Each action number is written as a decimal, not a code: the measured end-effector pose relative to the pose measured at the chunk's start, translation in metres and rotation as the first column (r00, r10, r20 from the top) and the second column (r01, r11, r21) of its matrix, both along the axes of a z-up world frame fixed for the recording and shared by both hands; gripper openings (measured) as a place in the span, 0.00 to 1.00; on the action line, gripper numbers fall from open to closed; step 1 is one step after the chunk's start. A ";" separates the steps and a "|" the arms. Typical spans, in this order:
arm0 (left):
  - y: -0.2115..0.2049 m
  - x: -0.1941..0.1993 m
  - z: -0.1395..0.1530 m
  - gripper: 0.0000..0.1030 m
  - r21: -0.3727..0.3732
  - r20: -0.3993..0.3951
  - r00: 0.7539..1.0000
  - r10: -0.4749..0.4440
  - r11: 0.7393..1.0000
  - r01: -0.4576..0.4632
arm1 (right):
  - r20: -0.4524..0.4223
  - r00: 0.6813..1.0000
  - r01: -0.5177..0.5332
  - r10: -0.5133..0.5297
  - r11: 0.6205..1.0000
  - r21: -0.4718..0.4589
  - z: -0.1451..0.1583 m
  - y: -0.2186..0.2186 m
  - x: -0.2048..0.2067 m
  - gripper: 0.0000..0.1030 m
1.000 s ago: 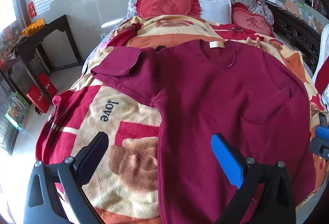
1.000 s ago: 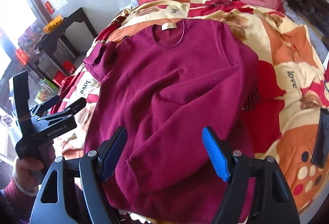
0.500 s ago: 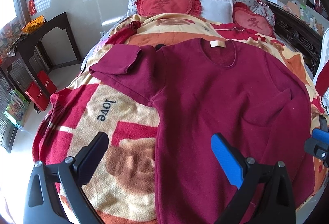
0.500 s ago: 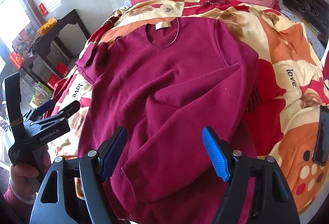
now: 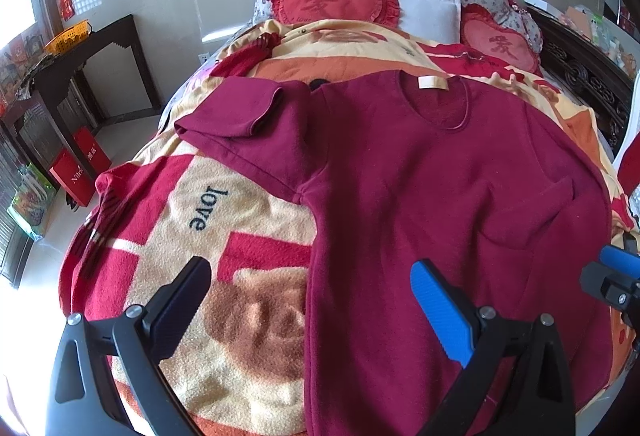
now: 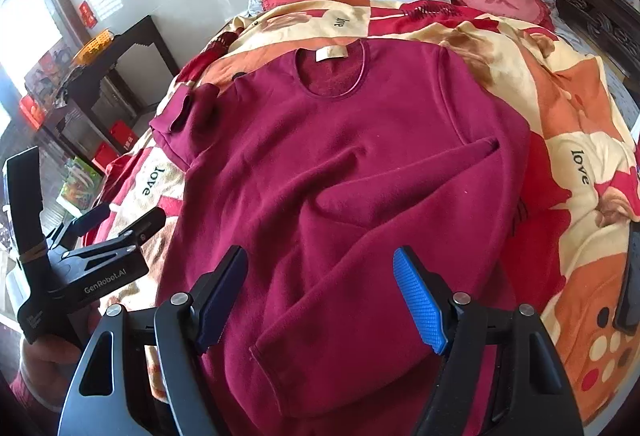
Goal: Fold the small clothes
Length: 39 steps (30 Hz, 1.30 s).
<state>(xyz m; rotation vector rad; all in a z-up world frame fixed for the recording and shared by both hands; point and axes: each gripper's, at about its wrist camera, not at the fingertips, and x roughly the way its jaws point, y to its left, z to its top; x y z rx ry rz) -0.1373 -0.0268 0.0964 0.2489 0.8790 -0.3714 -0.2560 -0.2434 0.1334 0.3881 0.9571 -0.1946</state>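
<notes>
A maroon long-sleeved sweater (image 5: 420, 175) lies face up on the bed, neck toward the pillows; it also shows in the right wrist view (image 6: 340, 175). Its right sleeve (image 6: 360, 256) is folded diagonally across the body, cuff near the hem. Its left sleeve (image 5: 240, 119) sticks out sideways with the end doubled back. My left gripper (image 5: 312, 300) is open and empty above the sweater's lower left edge. My right gripper (image 6: 320, 296) is open and empty above the folded sleeve's cuff. The left gripper (image 6: 116, 224) also shows at the left in the right wrist view.
A red, cream and orange blanket (image 5: 224, 228) covers the bed. Heart cushions (image 5: 328, 1) and a white pillow (image 5: 428, 13) lie at the head. A dark side table (image 5: 80, 75) and red boxes (image 5: 78, 163) stand at the left. A carved wooden bed frame (image 5: 580, 67) runs at the right.
Both grippers have drifted slightly toward the head of the bed and stayed open. The sweater has not moved.
</notes>
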 end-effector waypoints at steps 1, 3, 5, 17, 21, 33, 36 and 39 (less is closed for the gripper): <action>0.000 0.001 0.000 0.99 0.000 0.000 1.000 0.001 1.000 -0.001 | 0.000 1.000 -0.001 0.001 1.000 0.002 0.000 0.001 0.002 0.56; 0.001 0.001 0.000 0.99 0.000 0.000 1.000 0.002 1.000 -0.002 | 0.000 1.000 -0.004 0.004 1.000 0.005 -0.001 0.003 0.005 0.56; 0.002 0.003 0.000 0.99 0.000 0.000 1.000 0.004 1.000 -0.004 | 0.000 1.000 -0.007 0.007 1.000 0.006 -0.002 0.005 0.008 0.56; 0.002 0.006 0.000 0.99 -0.003 -0.004 1.000 0.006 1.000 -0.006 | -0.013 1.000 -0.005 0.005 1.000 0.004 -0.007 0.005 0.012 0.56; 0.000 0.006 0.000 0.99 -0.001 -0.009 1.000 0.006 1.000 -0.006 | -0.017 1.000 -0.003 0.003 1.000 0.005 -0.008 0.003 0.012 0.56; -0.002 0.006 -0.002 0.99 -0.004 -0.014 1.000 0.013 1.000 -0.013 | -0.014 1.000 0.014 -0.014 1.000 -0.013 -0.012 -0.001 0.017 0.56; -0.003 0.007 -0.002 0.99 -0.004 -0.016 1.000 0.013 1.000 -0.013 | -0.018 1.000 0.016 -0.016 1.000 -0.016 -0.013 -0.001 0.018 0.56; -0.004 0.007 -0.003 0.99 -0.005 -0.019 1.000 0.013 1.000 -0.013 | -0.023 1.000 0.016 -0.016 1.000 -0.020 -0.014 -0.001 0.020 0.56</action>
